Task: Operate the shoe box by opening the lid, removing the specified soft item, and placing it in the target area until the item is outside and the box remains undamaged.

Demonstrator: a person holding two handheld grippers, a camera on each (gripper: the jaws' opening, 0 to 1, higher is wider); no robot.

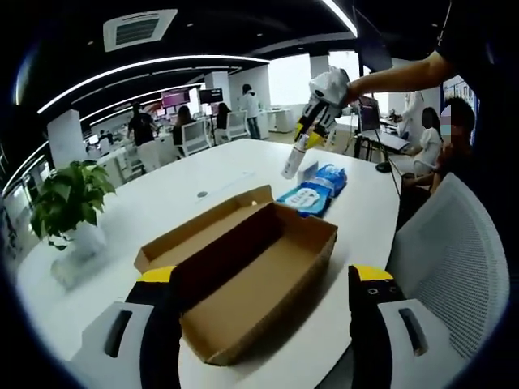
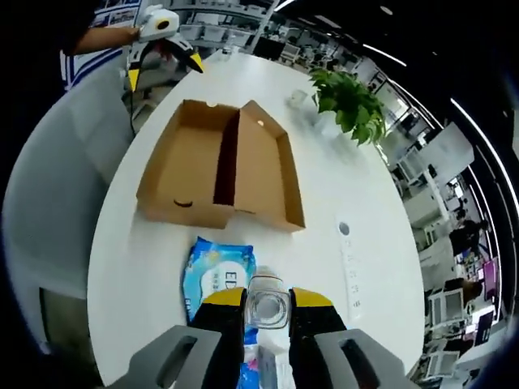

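The box (image 1: 251, 275) lies open near the middle of the white table (image 1: 186, 182), its lid (image 2: 182, 174) folded flat beside the tray, nothing showing inside. In the left gripper view one corner of the box reaches toward the near table edge, between that view's own jaws. Just past the box's far end, with a strip of bare table between, lies a blue soft pack (image 2: 217, 279); in the left gripper view two blue packs (image 1: 315, 190) lie side by side, close to the table's edge by a white chair (image 1: 450, 259).

The right gripper (image 2: 268, 312) hangs above the packs, its jaws closed on a clear bottle (image 2: 268, 300) held cap-up toward the camera. The left gripper (image 1: 263, 320) hovers over the box's near end, jaws spread wide and gripping nothing.

Bare tabletop runs wide on the plant (image 1: 69, 198) side of the box. A white power strip (image 2: 350, 271) lies near that edge.
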